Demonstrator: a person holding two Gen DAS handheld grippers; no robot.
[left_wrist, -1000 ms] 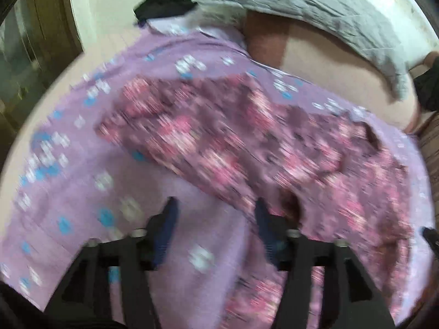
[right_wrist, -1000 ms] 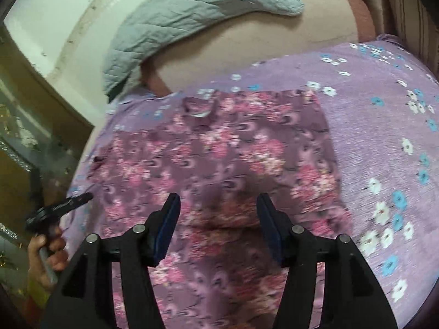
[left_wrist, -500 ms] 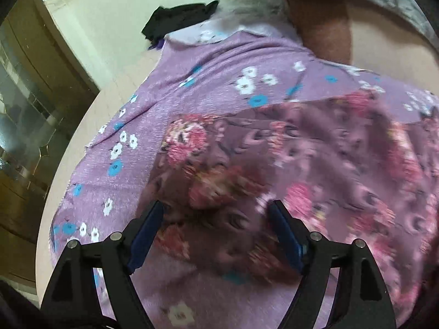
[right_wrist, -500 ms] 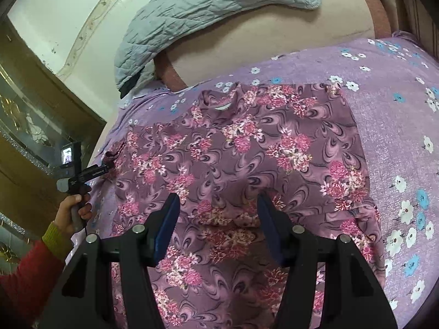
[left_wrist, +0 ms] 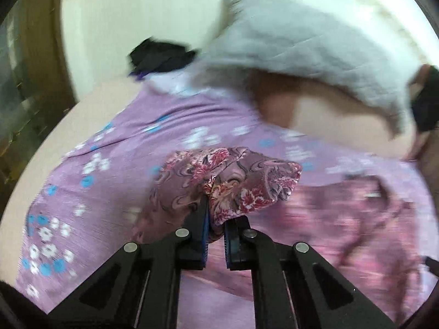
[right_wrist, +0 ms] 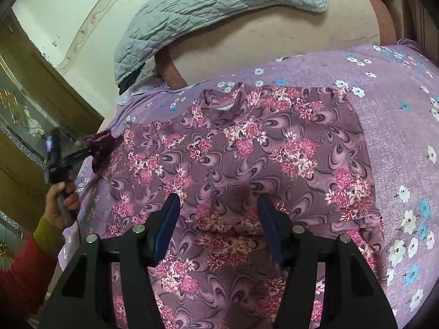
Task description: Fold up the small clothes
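Left gripper point(left_wrist: 215, 219) pinching floral garment point(left_wrist: 233, 175) (edge bunched), right gripper point(right_wrist: 218, 213) spread

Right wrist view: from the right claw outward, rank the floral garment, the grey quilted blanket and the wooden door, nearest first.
1. floral garment: directly beneath the open right claw.
2. grey quilted blanket: beyond, across the bed's far edge.
3. wooden door: off the bed, far left; ranking against the blanket is uncertain.

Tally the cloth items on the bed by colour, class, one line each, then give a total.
Maroon floral garment: 1
Lilac flowered bedsheet: 1
Grey quilted blanket: 1
Black cloth: 1
Total: 4
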